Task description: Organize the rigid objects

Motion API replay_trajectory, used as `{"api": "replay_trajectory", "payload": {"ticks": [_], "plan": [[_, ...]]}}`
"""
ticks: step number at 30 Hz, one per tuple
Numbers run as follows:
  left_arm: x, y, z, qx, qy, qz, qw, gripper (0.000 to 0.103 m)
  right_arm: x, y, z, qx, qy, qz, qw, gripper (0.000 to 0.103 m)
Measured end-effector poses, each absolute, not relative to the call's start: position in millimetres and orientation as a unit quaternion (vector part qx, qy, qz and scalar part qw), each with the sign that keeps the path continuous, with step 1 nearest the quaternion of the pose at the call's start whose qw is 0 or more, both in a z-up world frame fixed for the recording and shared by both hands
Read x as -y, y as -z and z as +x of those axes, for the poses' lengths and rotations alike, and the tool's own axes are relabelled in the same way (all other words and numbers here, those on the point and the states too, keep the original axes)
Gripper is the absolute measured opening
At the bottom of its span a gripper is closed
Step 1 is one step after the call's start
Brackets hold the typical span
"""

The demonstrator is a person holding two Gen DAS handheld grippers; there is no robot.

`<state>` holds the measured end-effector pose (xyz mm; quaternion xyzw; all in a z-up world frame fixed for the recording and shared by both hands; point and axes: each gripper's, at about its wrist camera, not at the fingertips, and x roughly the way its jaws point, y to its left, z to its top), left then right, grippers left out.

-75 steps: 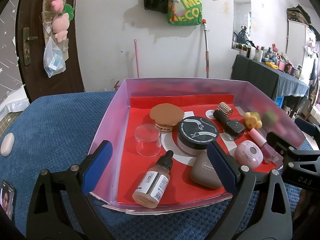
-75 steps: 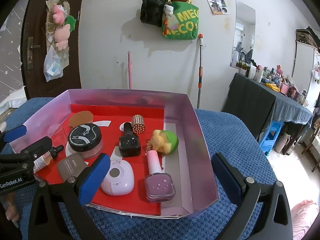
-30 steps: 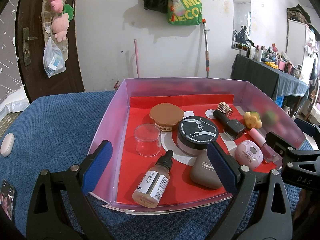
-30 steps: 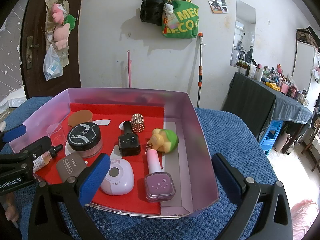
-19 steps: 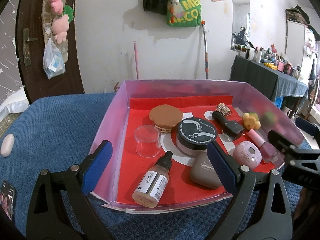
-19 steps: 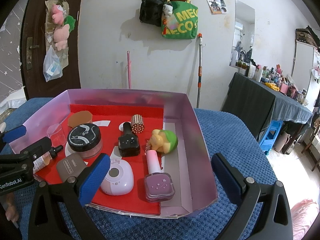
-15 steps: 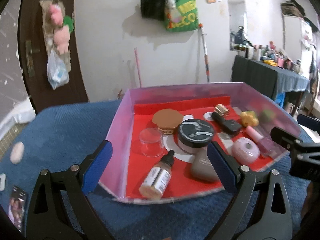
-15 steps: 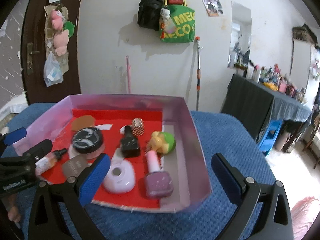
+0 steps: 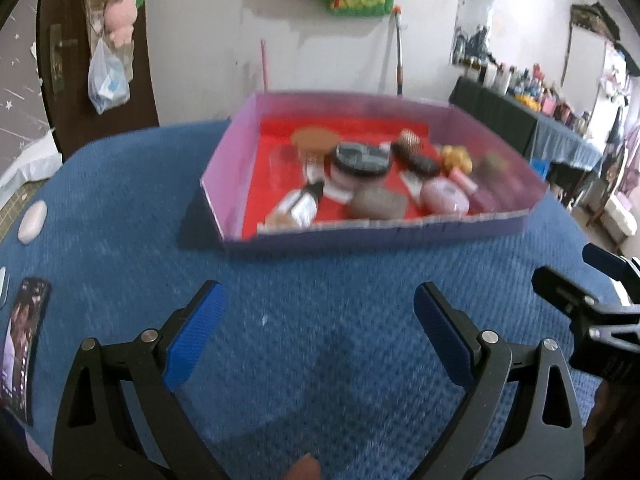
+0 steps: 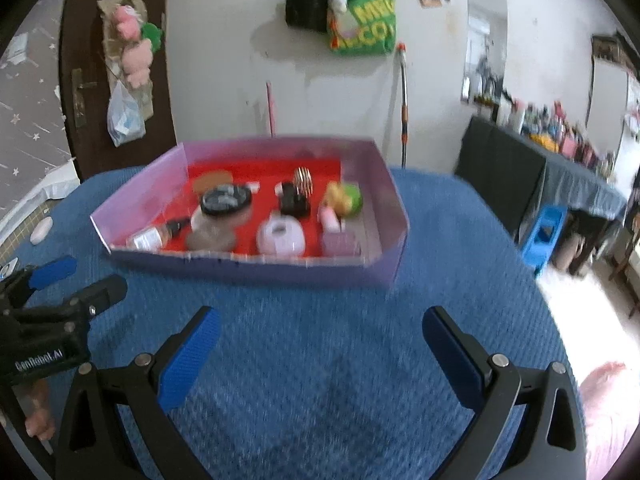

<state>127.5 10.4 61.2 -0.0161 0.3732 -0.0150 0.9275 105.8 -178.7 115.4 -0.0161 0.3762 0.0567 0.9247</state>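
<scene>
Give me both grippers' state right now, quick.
Left gripper: open, holding nothing, above the blue cloth.
Right gripper: open, holding nothing, short of the box.

Blue textured cloth (image 9: 320,352) spread over the whole surface. Purple box (image 9: 376,232) with red floor resting on it toward twelve o'clock. Small white oval thing (image 9: 33,222) lying at nine o'clock near the edge. Phone (image 9: 18,344) flat at about eight o'clock, beside another object cut off by the frame.
</scene>
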Motion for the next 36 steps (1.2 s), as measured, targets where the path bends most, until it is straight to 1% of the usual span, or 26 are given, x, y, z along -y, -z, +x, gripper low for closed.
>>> {"api": "replay_trajectory", "payload": {"ticks": [10,19,23,27,36], "plan": [[-4.7,-37.1,134.2,-0.426,0.005,-0.011,0.904,0.097,179.3,-89.4,113.6,-0.432,-0.026,-0.035,0.901,0.103],[-4.4,-29.8,140.9,-0.446,-0.009,-0.006,0.895,0.097,181.7,-77.0,125.9,-0.479,-0.021,-0.032,0.877,0.103],[-3.6,-29.2,140.9,-0.446,-0.013,-0.004,0.895,0.097,185.0,-75.9,127.2,-0.486,-0.021,-0.021,0.874,0.103],[-5.2,-27.7,142.7,-0.45,-0.019,-0.009,0.893,0.102,183.4,-76.6,128.2,-0.486,-0.018,-0.025,0.873,0.103],[-5.8,-27.5,143.8,-0.449,-0.02,-0.01,0.893,0.103,187.4,-77.2,132.4,-0.487,-0.019,-0.02,0.873,0.103]]}}
